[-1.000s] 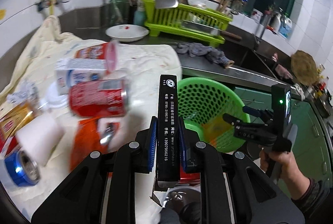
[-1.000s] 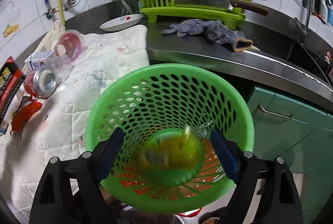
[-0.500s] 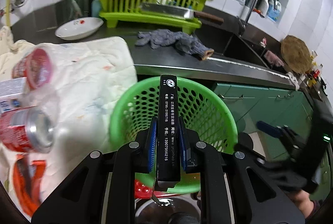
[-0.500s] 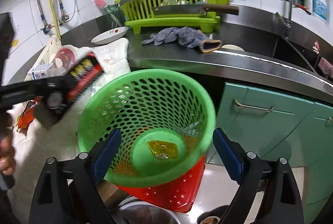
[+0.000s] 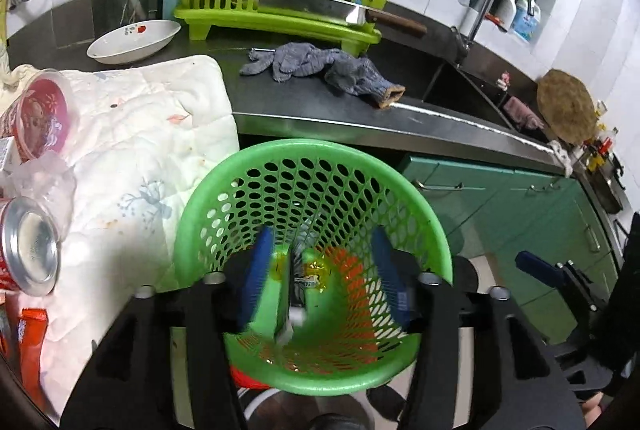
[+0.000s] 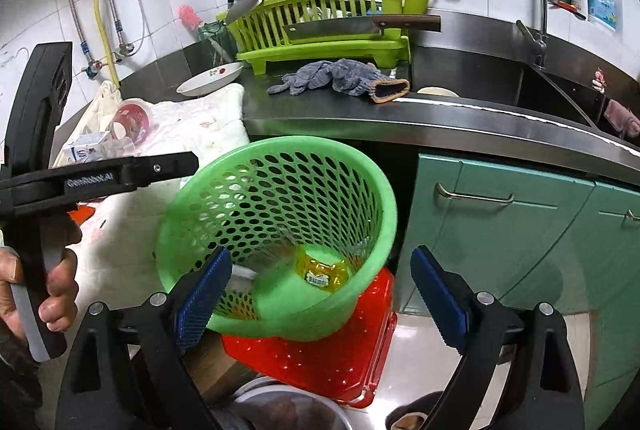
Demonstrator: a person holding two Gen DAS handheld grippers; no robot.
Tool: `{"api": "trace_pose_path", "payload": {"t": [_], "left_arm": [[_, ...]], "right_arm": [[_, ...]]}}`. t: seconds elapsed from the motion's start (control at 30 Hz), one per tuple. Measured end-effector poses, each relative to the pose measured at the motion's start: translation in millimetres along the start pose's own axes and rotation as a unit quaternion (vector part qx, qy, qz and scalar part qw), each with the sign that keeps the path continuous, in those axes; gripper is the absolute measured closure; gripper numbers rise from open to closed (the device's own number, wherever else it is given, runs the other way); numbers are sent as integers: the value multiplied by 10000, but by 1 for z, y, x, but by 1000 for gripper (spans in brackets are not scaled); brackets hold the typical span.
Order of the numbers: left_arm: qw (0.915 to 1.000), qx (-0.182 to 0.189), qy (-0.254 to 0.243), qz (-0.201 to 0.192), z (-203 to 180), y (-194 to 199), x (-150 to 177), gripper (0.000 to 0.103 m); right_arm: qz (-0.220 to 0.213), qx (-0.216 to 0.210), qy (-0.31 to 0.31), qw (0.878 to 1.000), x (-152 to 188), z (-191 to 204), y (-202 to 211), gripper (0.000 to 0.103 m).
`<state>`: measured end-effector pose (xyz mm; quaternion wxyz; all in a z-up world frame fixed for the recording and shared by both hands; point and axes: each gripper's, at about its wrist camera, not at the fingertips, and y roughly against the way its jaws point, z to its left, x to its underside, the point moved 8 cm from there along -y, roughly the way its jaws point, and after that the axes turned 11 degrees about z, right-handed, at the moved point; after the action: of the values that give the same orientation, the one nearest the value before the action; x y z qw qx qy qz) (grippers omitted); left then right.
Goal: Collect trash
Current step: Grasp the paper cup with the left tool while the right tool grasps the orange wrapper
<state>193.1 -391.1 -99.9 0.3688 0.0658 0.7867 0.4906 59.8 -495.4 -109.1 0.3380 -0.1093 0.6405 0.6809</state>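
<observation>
Even indoor light is bright; glare streaks the bench (image 5: 420,128) edge. Fisheye bending darkens corners. Motion blur smears items inside the green basket (image 5: 316,154) below it.

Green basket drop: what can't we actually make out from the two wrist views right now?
- Dropped box: motion-blurred in the left wrist view, print unreadable; whether it has landed is unclear.
- Left gripper: jaws opening, pads smeared.
- Green basket floor: right wrist view, near wall and right gripper pad cover part.
- Red can: cut off by the left edge.
</observation>
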Motion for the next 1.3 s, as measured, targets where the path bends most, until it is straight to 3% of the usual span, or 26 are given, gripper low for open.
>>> {"api": "trace_pose_path", "payload": {"t": [0.17,0.37,0.6,0.93,1.07,1.3], "left_arm": [[9997,-136,-49,-176,9,28,7,47],[9981,-494,-8,-367,41,73,25,47],[9926,-1036,321,-552,99,129,57,47],[9799,-1615,1006,-598,190,192,107,45],[9759,-1654,1275,-629,218,204,125,45],[9719,-1391,1770,-688,247,209,139,45]], "right_arm": [[-14,-75,173,9998,0,19,5,15],[68,-505,346,9981,0,61,7,14],[216,-941,775,9923,-1,125,6,14],[614,-1704,1333,9744,2,231,-5,14],[774,-1847,1445,9690,2,264,-16,14],[1037,-2087,1435,9618,0,315,-35,14]]}}
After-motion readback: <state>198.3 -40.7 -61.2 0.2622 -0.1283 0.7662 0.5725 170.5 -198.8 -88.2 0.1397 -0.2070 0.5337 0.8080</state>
